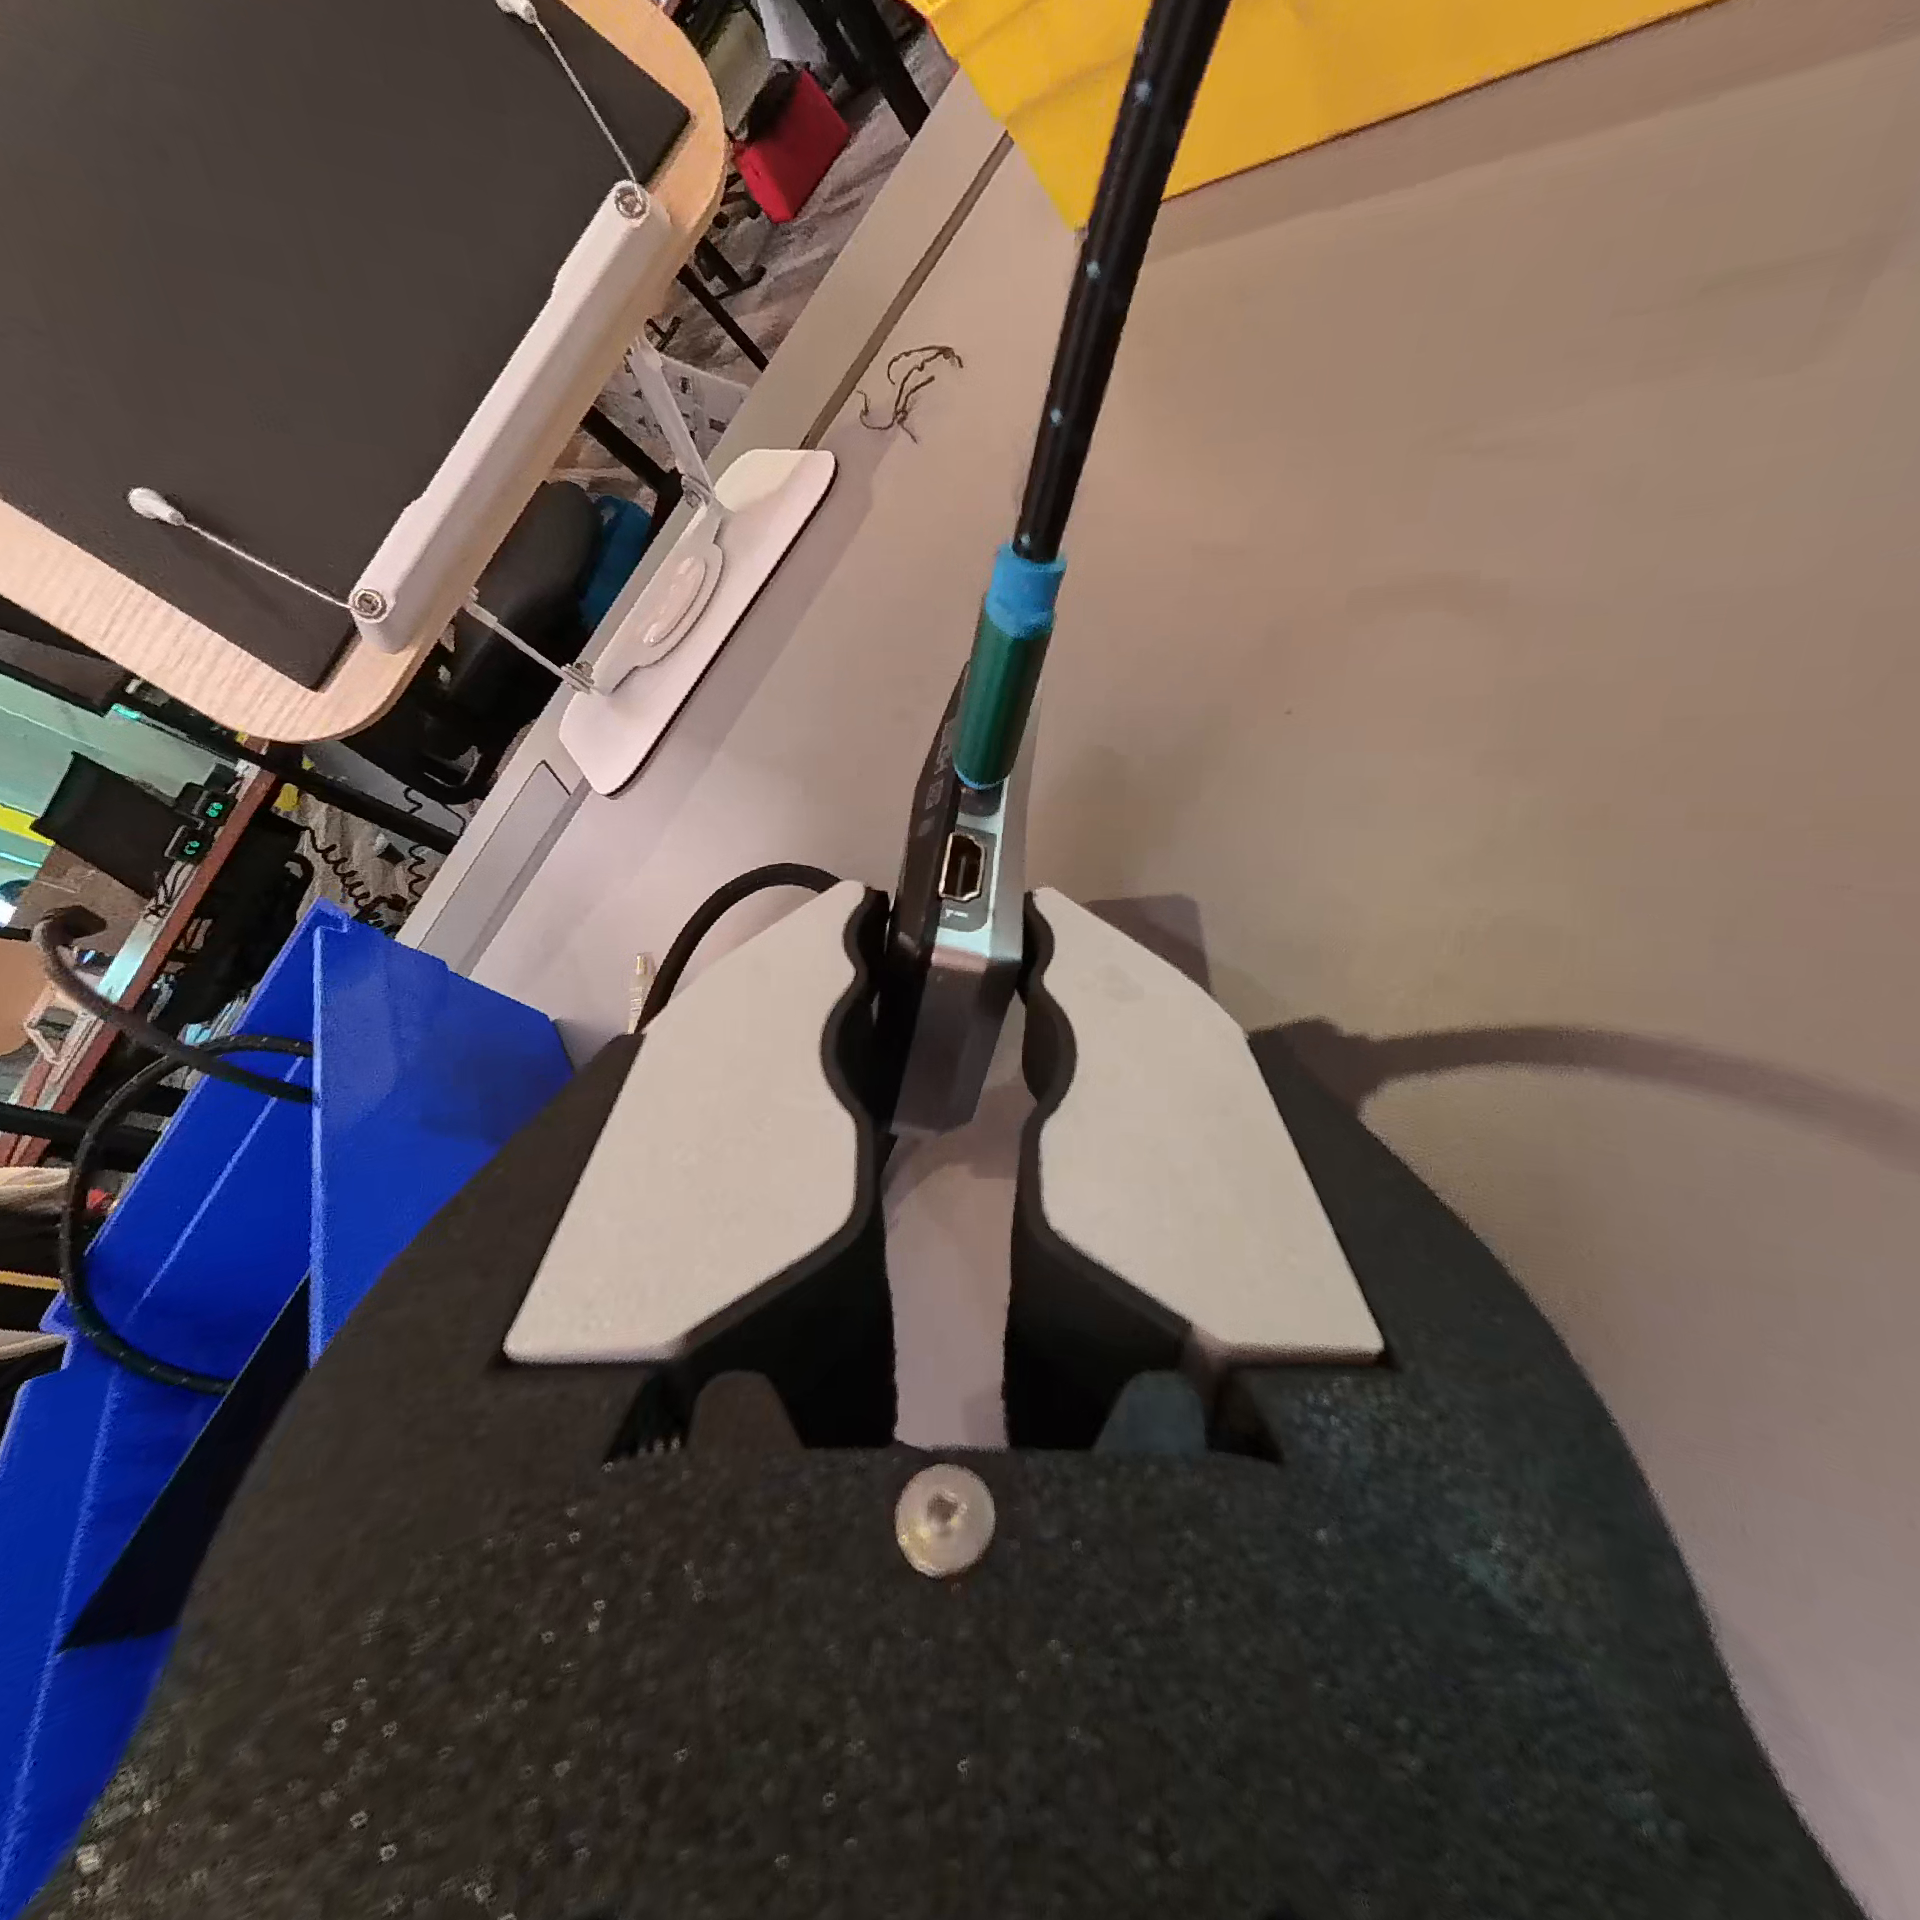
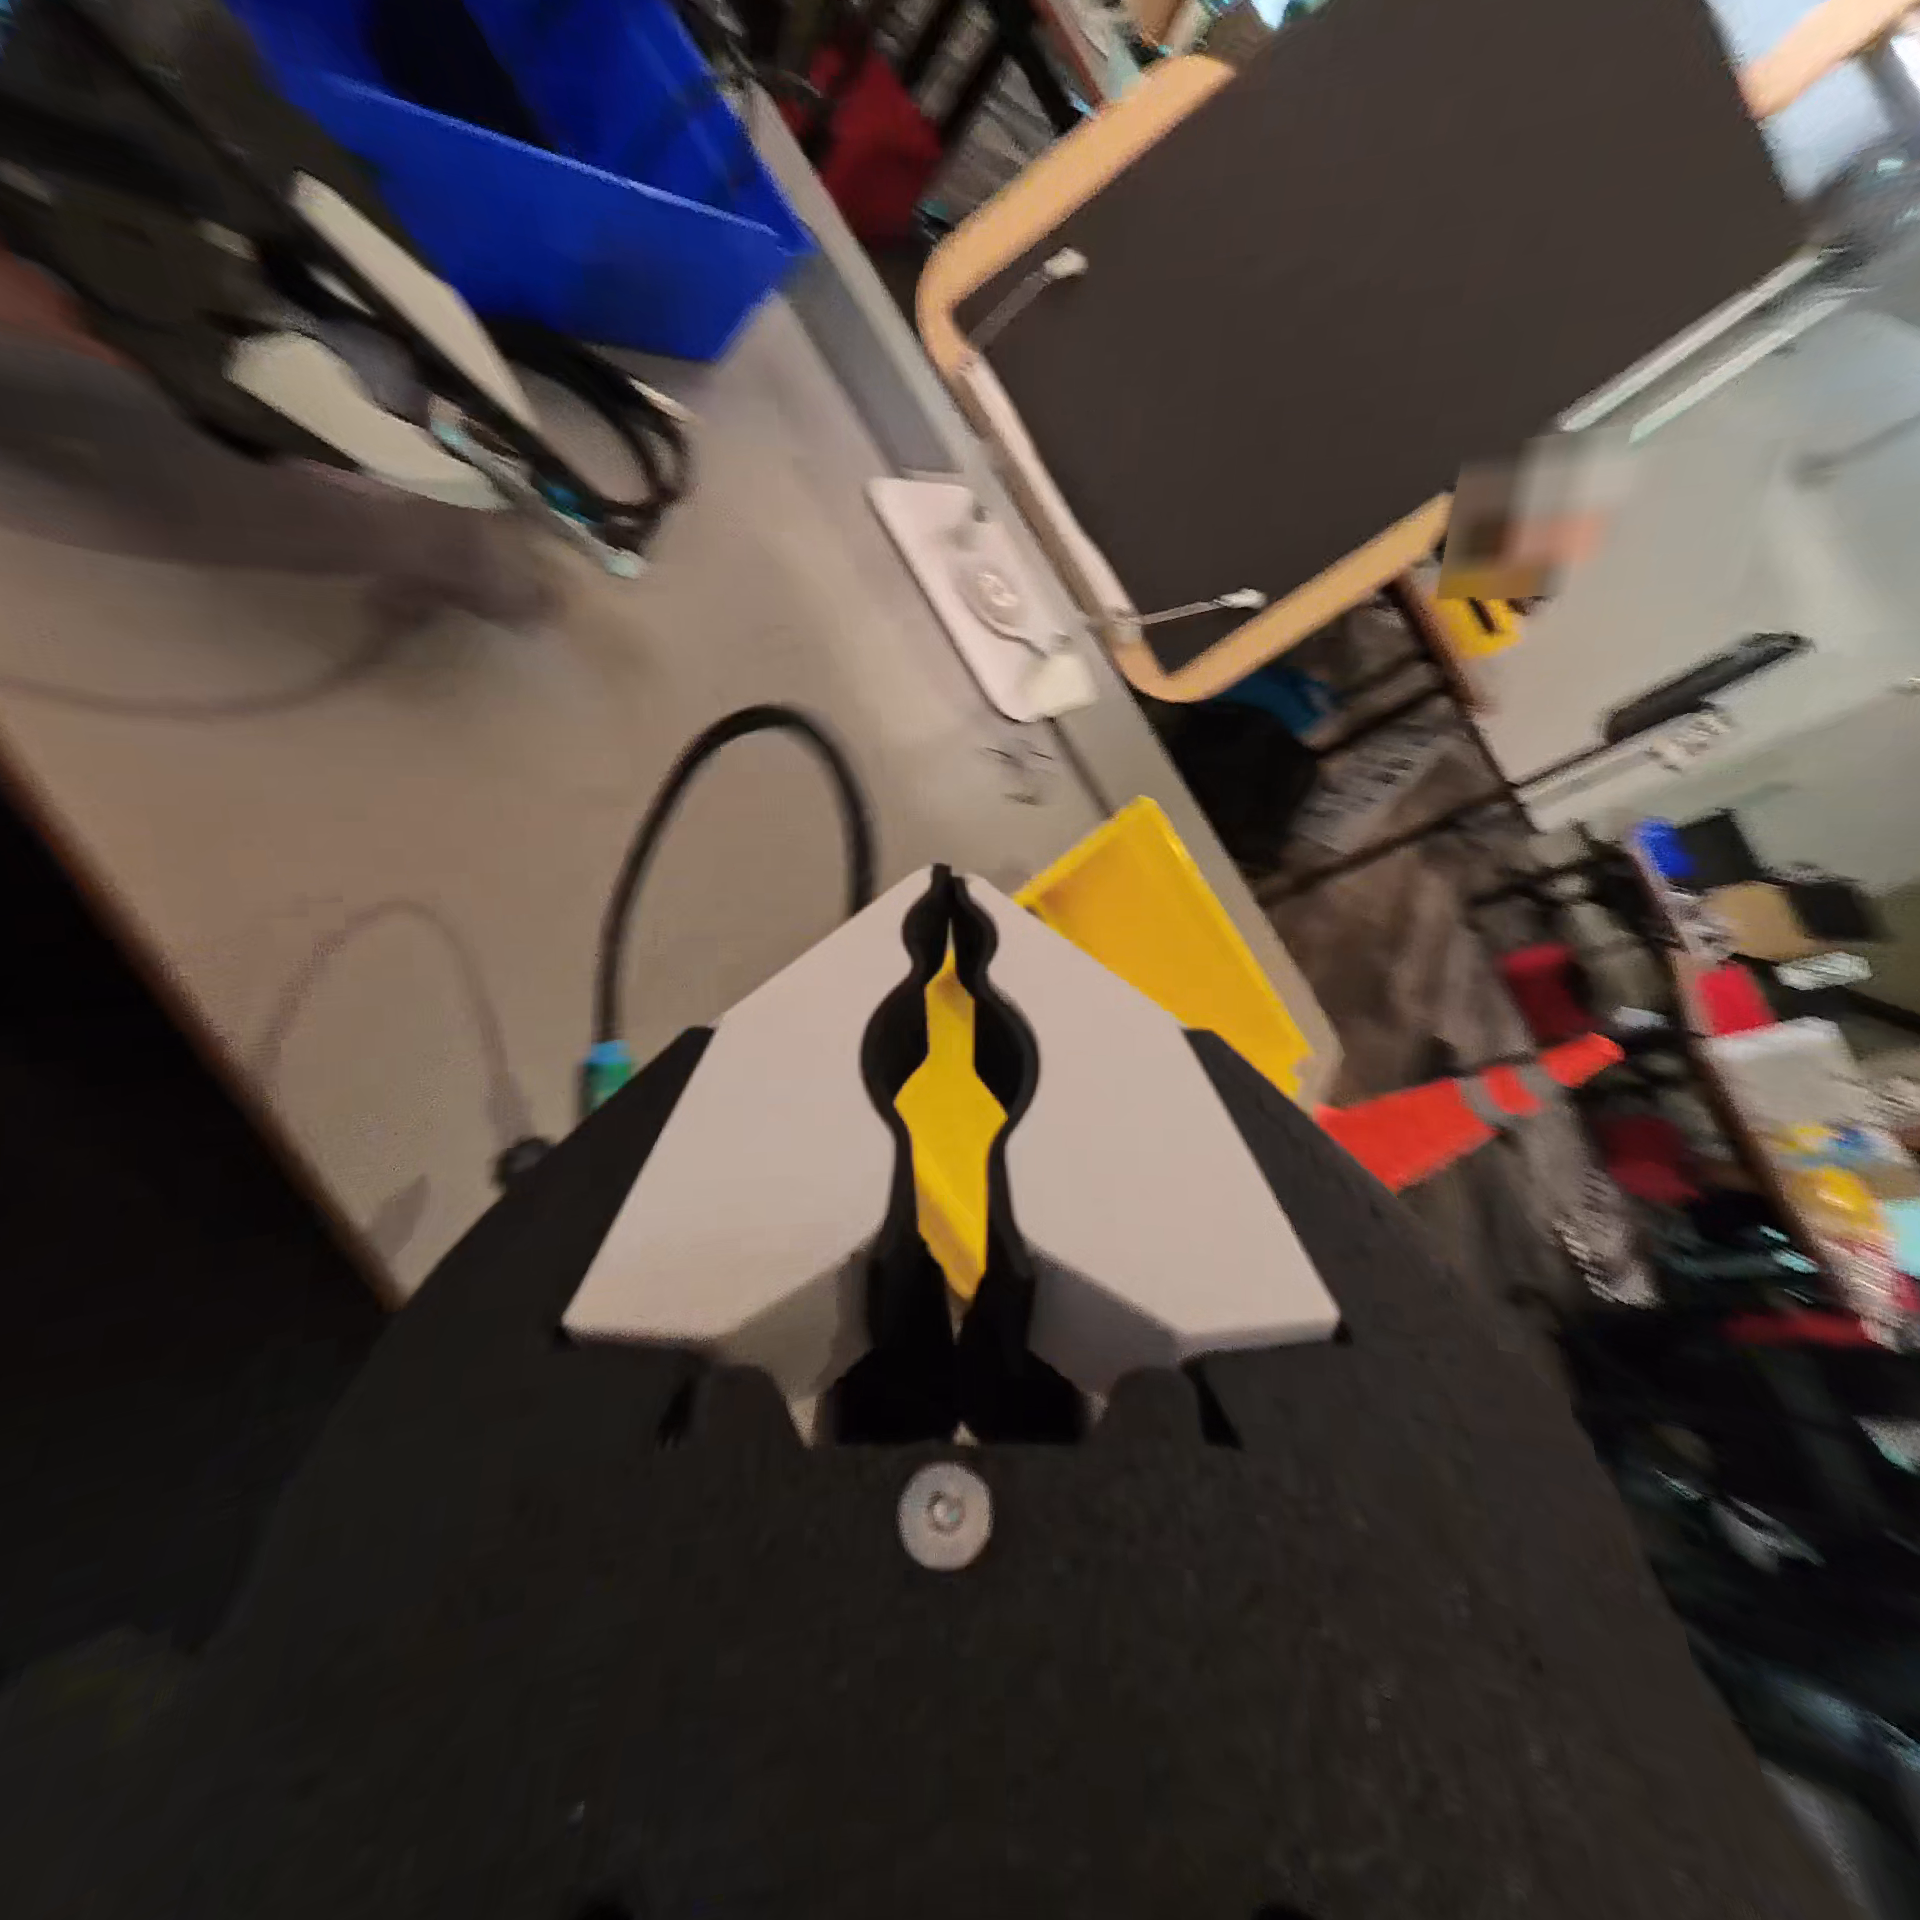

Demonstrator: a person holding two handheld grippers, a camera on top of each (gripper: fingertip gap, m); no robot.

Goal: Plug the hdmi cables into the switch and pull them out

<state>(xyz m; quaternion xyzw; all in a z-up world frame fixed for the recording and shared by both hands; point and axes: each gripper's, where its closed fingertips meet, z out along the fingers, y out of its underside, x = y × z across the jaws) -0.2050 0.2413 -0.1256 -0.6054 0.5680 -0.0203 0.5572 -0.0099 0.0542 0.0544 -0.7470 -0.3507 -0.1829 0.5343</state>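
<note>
In the left wrist view my left gripper (image 1: 956, 925) is shut on the grey HDMI switch (image 1: 951, 997), held on edge above the table. One empty port (image 1: 961, 868) faces me. A green HDMI plug (image 1: 1003, 691) with a black braided cable (image 1: 1091, 301) sits in the far port. In the right wrist view my right gripper (image 2: 948, 883) is shut and empty, over the yellow bin (image 2: 1153, 935). A second black cable (image 2: 727, 821) loops on the table, its green plug (image 2: 608, 1075) beside my left finger. The left gripper with the switch (image 2: 395, 405) shows blurred at far left.
A blue bin (image 1: 260, 1195) stands left of my left gripper and shows in the right wrist view (image 2: 540, 208). A yellow bin (image 1: 1299, 83) lies far ahead. A white stand base (image 1: 696, 613) holds a wood-framed board (image 1: 260, 312) at the table edge. An orange cone (image 2: 1475, 1101) lies beyond the table. Some 35 cm of space lies between my two pairs of fingers.
</note>
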